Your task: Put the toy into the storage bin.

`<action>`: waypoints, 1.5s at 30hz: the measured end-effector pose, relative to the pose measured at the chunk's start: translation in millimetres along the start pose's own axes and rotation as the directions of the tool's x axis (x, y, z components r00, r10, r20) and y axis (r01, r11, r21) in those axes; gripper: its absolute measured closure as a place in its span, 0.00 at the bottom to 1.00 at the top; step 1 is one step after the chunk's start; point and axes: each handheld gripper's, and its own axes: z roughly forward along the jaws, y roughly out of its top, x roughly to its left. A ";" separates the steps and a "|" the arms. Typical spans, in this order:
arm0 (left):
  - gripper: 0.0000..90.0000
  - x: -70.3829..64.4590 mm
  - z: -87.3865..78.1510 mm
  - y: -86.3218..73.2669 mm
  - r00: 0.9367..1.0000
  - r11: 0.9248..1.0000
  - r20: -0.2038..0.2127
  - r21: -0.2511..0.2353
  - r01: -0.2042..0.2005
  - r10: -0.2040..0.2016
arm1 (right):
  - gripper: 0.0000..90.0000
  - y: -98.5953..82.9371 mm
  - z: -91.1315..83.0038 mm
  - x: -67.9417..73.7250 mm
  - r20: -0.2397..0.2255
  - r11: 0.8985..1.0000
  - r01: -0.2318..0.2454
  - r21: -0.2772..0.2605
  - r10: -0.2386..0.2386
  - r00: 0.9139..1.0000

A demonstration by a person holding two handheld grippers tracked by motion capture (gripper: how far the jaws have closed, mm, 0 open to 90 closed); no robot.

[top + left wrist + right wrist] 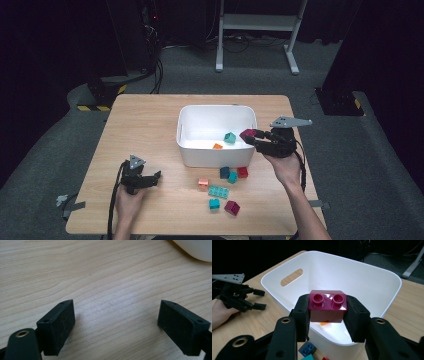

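Note:
A white bin (200,150) stands mid-table, with a teal brick (229,137) and an orange brick (217,146) inside. My right gripper (251,136) hovers over the bin's right rim, shut on a maroon two-stud brick (247,133). In the right gripper view the maroon brick (327,306) sits clamped between the black pads (303,312) above the bin (372,277), studs up. My left gripper (158,175) rests low on the table at the front left, open and holding nothing. Its pads (58,323) stand wide apart over bare wood in the left gripper view.
Loose bricks lie in front of the bin: dark blue (224,172), teal (233,176), red (242,172), salmon (203,183), a teal plate (218,192), a small teal one (214,203) and a maroon one (231,207). A bin corner (197,248) is beyond the left gripper.

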 end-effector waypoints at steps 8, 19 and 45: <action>0.16 0.0 0.1 0.0 1.000 1.000 0.000 -0.001 0.000 0.000 | 0.65 6.1 8.8 -4.8 0.000 1.000 -0.004 -0.003 0.004 1.000; 0.16 0.0 0.0 0.0 1.000 1.000 -0.001 -0.001 0.000 0.000 | 0.65 7.7 23.6 -9.9 0.014 1.000 -0.008 0.013 0.008 1.000; 0.16 0.0 0.0 -0.1 1.000 1.000 0.000 -0.001 0.000 0.000 | 0.65 21.9 75.9 -11.4 0.041 0.997 0.000 0.076 -0.003 0.999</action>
